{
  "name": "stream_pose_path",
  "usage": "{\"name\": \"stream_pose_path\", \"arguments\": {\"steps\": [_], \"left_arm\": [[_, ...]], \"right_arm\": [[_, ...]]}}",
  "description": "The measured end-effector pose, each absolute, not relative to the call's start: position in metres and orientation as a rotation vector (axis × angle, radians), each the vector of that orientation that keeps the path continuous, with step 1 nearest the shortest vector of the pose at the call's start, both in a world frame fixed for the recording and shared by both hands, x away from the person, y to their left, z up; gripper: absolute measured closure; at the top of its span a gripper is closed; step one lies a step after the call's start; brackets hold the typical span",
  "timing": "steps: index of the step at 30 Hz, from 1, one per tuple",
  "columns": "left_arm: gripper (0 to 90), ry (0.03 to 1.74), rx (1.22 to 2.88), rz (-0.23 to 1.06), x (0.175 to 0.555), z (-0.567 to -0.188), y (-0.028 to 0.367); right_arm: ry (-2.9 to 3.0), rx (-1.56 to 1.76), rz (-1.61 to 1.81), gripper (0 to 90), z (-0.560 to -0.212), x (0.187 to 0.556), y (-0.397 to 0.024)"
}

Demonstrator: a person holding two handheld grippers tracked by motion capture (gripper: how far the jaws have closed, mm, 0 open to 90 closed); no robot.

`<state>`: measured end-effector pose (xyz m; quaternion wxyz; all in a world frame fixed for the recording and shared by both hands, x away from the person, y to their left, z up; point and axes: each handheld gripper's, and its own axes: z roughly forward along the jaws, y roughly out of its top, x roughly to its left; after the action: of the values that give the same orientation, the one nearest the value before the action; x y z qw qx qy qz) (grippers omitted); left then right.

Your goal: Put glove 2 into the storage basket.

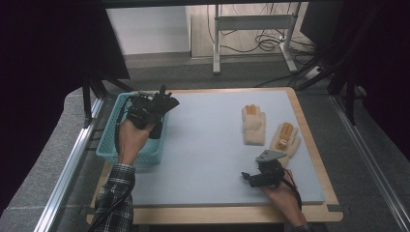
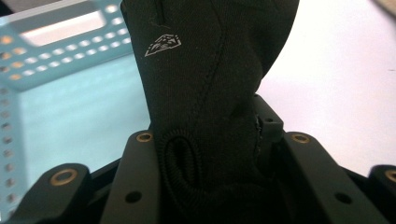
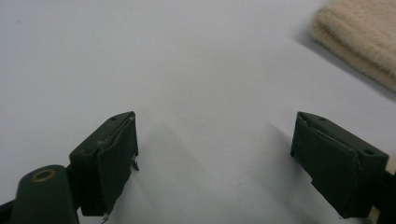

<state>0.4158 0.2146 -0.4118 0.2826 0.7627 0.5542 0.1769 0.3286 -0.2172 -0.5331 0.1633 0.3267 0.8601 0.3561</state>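
Here we note left gripper [image 1: 157, 107] clamped on black glove [image 1: 167, 102], left of frame above teal basket [image 1: 110, 140]. Right gripper [image 1: 249, 177] jaws apart, lower right over desk [image 1: 208, 145], near beige gloves [image 1: 254, 125].

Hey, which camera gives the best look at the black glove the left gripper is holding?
The left gripper view: the black glove sits close up, clamped between the jaws, stitching and logo visible. The high view shows it small and dark in the left gripper over the blue basket.
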Motion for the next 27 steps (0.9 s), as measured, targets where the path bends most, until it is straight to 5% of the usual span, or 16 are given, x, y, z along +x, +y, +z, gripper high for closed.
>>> {"name": "stream_pose_path", "arguments": {"steps": [27], "left_arm": [[62.2, 1.885, 2.058, 0.522, 0.443, -0.470, 0.305]], "right_arm": [[2.452, 0.933, 1.018, 14.3, -0.533, 0.329, -0.217]]}}
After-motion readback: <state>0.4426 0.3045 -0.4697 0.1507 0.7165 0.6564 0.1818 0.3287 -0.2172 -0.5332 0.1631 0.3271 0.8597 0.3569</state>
